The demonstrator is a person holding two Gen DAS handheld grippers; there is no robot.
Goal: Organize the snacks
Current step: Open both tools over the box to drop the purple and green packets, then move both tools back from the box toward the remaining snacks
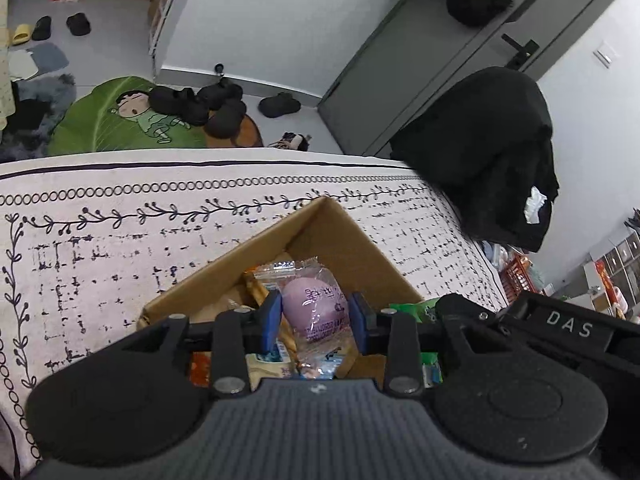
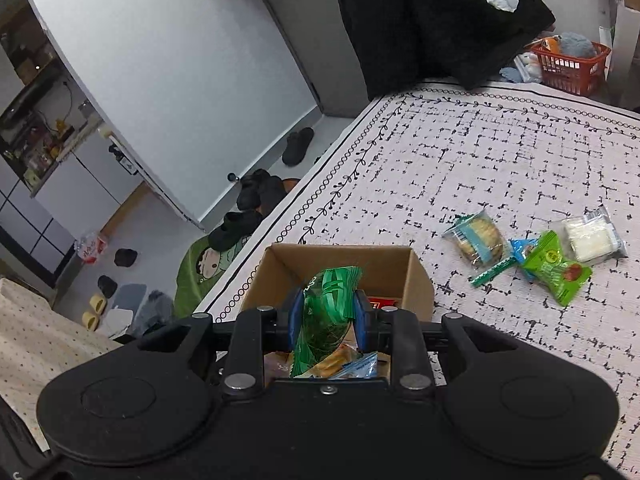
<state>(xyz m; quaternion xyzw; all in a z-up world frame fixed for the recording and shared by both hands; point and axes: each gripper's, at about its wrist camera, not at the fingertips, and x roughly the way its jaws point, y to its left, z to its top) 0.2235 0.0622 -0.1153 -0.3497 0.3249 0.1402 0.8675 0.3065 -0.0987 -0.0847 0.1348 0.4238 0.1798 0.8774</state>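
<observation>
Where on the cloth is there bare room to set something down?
Bare: the cloth between the cardboard box and the black coat, and left of the box. Crowded: inside the box, and around the loose snack packets to its right.

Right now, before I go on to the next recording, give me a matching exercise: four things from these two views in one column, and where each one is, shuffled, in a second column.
Things:
1. purple snack packet
2. dark green snack packet
3. round biscuit packet
4. cardboard box

Places:
A. lying loose on the patterned cloth
B. between the fingers of the right gripper
C. standing open on the cloth near its edge, snacks inside
D. between the fingers of the left gripper

Pairs: 1-D, 2-B, 3-A, 4-C
</observation>
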